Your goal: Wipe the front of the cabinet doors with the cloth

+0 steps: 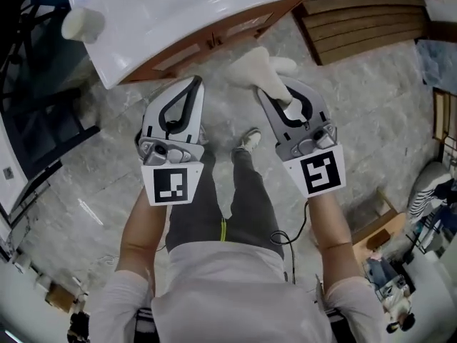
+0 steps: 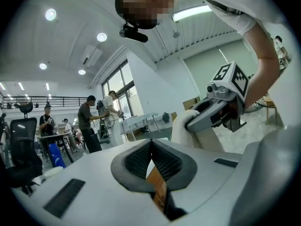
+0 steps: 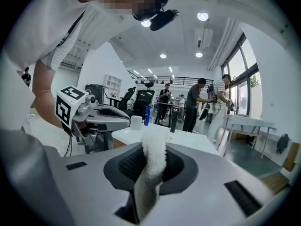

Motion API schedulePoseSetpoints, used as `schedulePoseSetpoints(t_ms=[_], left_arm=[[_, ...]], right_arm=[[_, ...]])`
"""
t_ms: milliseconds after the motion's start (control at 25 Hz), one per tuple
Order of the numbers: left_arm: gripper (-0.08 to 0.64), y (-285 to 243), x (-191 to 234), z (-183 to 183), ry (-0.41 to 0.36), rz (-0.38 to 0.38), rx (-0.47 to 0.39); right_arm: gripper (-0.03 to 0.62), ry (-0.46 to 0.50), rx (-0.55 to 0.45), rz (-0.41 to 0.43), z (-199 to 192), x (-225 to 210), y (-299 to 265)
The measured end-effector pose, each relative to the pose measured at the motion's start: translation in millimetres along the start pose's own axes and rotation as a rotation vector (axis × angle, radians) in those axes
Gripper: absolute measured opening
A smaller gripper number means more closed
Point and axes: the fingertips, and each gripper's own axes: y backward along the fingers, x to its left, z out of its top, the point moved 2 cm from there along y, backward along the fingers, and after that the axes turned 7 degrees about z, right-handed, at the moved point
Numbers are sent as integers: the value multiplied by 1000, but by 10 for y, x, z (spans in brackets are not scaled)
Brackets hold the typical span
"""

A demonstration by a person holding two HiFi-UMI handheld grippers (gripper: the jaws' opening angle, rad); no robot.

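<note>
Directly below the head camera, the person stands on a grey stone floor point(image 1: 371, 120), facing a vanity with a white countertop point(image 1: 143, 20) and brown cabinet doors point(image 1: 214, 40) beneath it. The right gripper point(image 1: 275, 90) has its jaws clamped on a white cloth point(image 1: 258, 68). One fold is pinched between the ribbed pads and the rest stands out past the tips. The cloth hangs over the floor just in front of the doors, with a strip of floor visible between them. The left gripper point(image 1: 191, 86) is held level beside the right one, the two apart. Its jaws are pressed together at the tips with nothing between them. Both grippers point toward the cabinet.
</note>
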Motion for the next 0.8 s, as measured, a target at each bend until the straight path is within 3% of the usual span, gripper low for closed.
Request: schedulePoseSetpoints(t_ms=[200, 480, 800], left_arm=[[18, -184, -217, -619, -13, -12, -30], [18, -270, -573, -1561, -66, -3, -78], [18, -485, -821, -2311, -97, 18, -142]], right_arm=[[75, 26, 28, 15, -671, -28, -295], [75, 129, -55, 28, -1391, 7, -766], [75, 255, -122, 42, -2095, -74, -1229]])
